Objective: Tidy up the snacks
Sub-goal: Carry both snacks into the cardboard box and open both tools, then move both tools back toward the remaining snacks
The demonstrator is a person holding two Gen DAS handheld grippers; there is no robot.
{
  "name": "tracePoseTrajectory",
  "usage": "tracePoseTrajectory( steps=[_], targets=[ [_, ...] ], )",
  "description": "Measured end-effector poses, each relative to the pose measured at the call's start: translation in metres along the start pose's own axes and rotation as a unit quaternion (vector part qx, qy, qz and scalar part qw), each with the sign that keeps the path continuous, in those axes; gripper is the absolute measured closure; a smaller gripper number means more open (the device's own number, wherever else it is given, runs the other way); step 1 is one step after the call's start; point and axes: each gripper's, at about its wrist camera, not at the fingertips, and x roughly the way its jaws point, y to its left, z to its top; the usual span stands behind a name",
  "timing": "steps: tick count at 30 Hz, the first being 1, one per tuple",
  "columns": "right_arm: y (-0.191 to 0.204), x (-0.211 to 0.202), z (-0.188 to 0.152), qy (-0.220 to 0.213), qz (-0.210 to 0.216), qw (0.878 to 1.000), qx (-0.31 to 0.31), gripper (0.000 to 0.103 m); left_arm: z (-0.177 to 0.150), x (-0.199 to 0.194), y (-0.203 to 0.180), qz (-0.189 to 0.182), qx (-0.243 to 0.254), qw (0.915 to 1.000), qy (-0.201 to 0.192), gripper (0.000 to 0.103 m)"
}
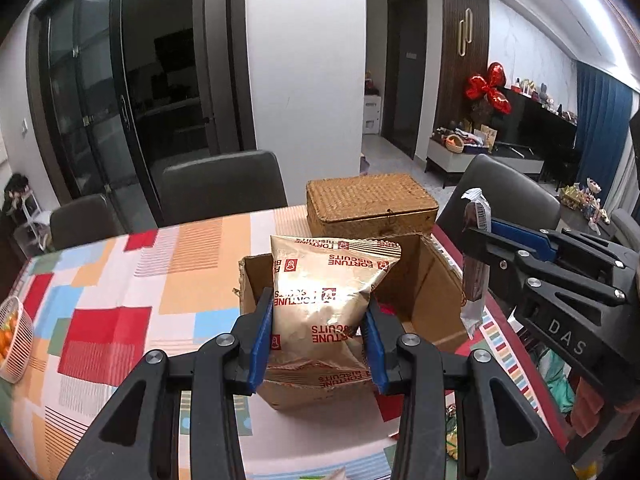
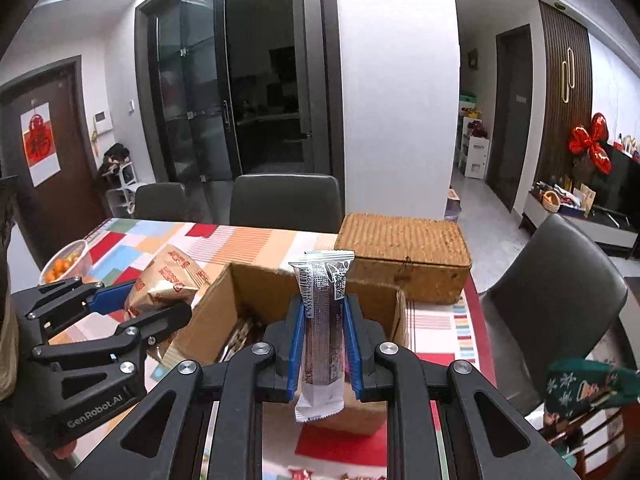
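Note:
My left gripper is shut on a gold Fortune Biscuits bag and holds it upright just in front of an open cardboard box. My right gripper is shut on a dark snack bar with silver ends, held upright above the same box. The bar and right gripper show at the right of the left wrist view, above the box's right wall. The bag and left gripper show at the left of the right wrist view. Some packets lie inside the box.
A closed woven basket stands behind the box on the patchwork tablecloth. A white basket of orange fruit sits at the left edge. Dark chairs surround the table.

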Motion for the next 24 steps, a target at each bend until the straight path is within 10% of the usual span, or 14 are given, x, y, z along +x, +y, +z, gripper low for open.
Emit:
tracePoseTrajectory(
  steps=[7, 11, 17, 24],
  targets=[
    [-0.003, 0.033, 0.012, 0.030, -0.014, 0.999, -0.003, 0.083, 0.019, 0.034, 0.005, -0.001, -0.015, 0.9995, 0.026, 0.062],
    [-0.009, 0.052, 0.015, 0.044, -0.022, 0.999, -0.003, 0.081, 0.021, 0.042, 0.008, 0.025, -0.015, 0.9990, 0.032, 0.039],
    [-0.012, 0.044, -0.003, 0.043, -0.046, 0.998, -0.011, 0.048, -0.006, 0.021, 0.005, 0.059, 0.001, 0.9981, 0.018, 0.029],
    [0.001, 0.000, -0.039, 0.013, -0.055, 0.998, -0.030, 0.034, -0.040, -0.019, 0.001, 0.063, -0.006, 0.9979, -0.010, 0.018]
  ],
)
